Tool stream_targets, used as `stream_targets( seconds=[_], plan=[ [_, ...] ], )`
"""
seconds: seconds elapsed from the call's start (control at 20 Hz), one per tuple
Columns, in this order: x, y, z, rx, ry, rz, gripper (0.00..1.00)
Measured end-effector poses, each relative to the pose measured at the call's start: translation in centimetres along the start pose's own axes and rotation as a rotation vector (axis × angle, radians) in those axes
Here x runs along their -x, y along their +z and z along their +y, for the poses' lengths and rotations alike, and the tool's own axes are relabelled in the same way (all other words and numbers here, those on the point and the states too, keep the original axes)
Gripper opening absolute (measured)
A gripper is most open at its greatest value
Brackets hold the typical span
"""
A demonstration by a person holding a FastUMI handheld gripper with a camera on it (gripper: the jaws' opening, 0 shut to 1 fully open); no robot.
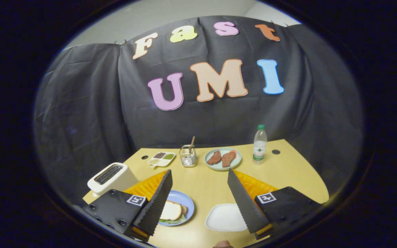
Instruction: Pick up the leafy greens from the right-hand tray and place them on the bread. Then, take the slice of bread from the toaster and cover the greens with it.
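My gripper [199,170] is open and held above the yellow table [288,172], with nothing between its fingers. A blue plate [189,203] lies just beside the left finger, partly hidden by it. On the plate sits a slice of bread [171,210] with a second slice edge beside it, and a strip of leafy greens [177,220] peeks out from under the bread. A white tray [226,217] lies between the fingers, close to the right one, its surface plain white. A white toaster [112,177] stands to the left, its slots dark.
Beyond the fingers stand a wire utensil holder [188,155], a plate with pieces of meat [223,159], a water bottle [260,143] and a small divided dish [162,159]. A fingertip of a hand [223,244] shows below the white tray.
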State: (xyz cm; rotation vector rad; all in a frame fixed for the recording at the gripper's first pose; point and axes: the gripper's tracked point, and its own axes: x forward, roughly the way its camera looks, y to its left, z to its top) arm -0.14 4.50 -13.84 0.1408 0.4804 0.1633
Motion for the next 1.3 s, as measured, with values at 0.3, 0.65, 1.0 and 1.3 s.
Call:
stream_targets(
  seconds=[0.3,0.65,1.0,1.3],
  plan=[
    [5.0,3.3,-2.8,0.079,-0.094,-0.126,1.0],
    [9.0,5.5,-3.6,0.075,-0.121,-0.233,1.0],
    [10.3,6.8,-4.3,0.089,-0.145,-0.278,1.0],
    [10.8,7.7,-4.5,0.099,-0.149,-0.312,1.0]
  ],
)
